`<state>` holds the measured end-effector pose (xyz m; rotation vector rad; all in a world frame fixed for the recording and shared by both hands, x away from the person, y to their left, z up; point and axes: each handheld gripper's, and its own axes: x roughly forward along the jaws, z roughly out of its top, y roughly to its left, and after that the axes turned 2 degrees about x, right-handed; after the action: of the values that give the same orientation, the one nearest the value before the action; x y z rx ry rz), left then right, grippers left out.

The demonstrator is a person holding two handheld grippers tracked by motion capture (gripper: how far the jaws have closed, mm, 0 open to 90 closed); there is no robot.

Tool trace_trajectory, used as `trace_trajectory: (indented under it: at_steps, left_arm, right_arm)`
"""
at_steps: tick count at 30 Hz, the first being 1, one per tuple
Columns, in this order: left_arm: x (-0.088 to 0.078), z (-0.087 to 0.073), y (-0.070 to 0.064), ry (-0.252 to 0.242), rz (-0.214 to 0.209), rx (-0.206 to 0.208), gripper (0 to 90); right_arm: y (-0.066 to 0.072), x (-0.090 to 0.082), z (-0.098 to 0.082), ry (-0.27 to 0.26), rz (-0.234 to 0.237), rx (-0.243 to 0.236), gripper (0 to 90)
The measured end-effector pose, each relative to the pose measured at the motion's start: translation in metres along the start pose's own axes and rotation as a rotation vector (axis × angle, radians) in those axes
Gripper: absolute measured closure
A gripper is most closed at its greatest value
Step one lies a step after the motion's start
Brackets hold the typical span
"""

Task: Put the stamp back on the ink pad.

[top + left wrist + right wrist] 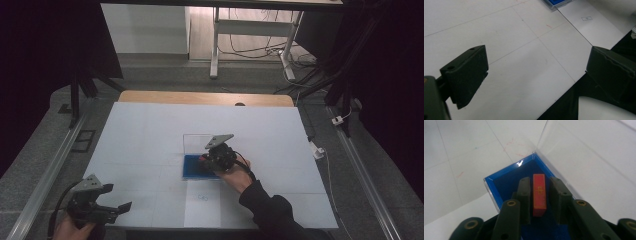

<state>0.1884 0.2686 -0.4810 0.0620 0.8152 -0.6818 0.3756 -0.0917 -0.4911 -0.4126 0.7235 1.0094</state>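
Observation:
A small red block [539, 193] with a gold mark stands in a shallow blue-lined box [499, 183], whose clear lid [564, 142] is raised behind it. My right gripper [539, 180] points down into the box with a jaw on each side of the block; a thin gap shows on both sides, so it is open. In the high view this gripper [207, 161] is at the box [192, 170] in the middle of the table. My left gripper [117, 196] hovers at the near left corner, wide open with nothing between its fingers [466, 72].
White paper [150, 135] covers the table, with a smaller printed sheet [202, 202] at the front edge below the box. Bare wood [200, 97] shows along the far edge. Metal rails [50, 170] run down both sides, and desk legs and cables lie beyond.

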Motion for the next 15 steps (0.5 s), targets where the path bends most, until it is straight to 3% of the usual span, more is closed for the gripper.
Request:
trace_trajectory:
  at_steps: [15]
  left_arm:
    - [0.000, 0.000, 0.000, -0.003, 0.000, -0.001, 4.3]
  right_arm:
    - [0.009, -0.019, -0.006, -0.038, 0.037, 0.041, 35.6]
